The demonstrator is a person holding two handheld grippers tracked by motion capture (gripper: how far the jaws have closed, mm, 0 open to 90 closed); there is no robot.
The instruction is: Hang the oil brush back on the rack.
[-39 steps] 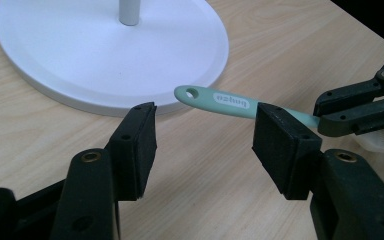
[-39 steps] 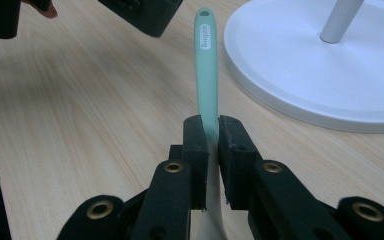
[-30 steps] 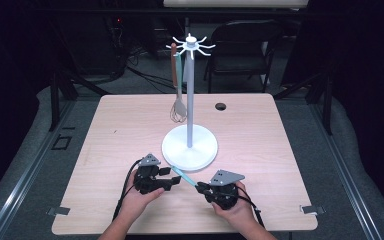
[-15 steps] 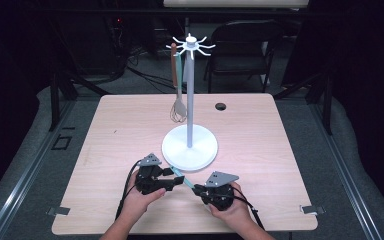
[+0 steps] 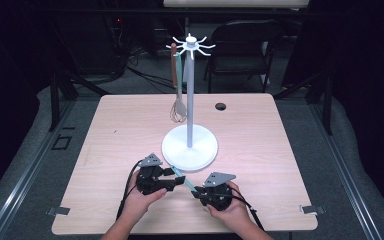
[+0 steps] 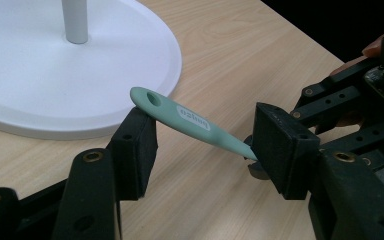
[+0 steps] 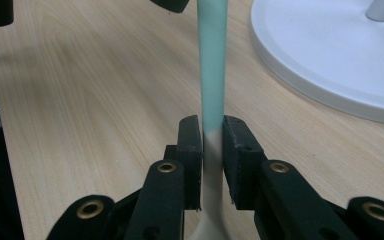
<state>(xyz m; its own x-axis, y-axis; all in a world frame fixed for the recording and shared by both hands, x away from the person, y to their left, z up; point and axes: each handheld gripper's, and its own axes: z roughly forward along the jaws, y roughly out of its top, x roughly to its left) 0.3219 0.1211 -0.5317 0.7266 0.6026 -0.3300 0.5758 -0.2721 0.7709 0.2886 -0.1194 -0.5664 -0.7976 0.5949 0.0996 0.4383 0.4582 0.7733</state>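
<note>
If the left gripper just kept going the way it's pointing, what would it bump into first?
Probably the mint-green utensil handle lying across its open jaws; beyond it, the right gripper holding the handle's other end. Depth is hard to judge.

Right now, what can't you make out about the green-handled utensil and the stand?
- Mint-handled utensil: its working end, right gripper view, hidden behind the right gripper and bottom edge.
- Handle lettering: left gripper view, blurred.
- White stand: left gripper view, pole cut off at top.

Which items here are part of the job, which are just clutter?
In play:
- mint-handled utensil, clamped in right tongs
- left tongs, open around its handle end
- white hook stand

Lying about:
- whisk hanging on stand
- chair behind table
</note>
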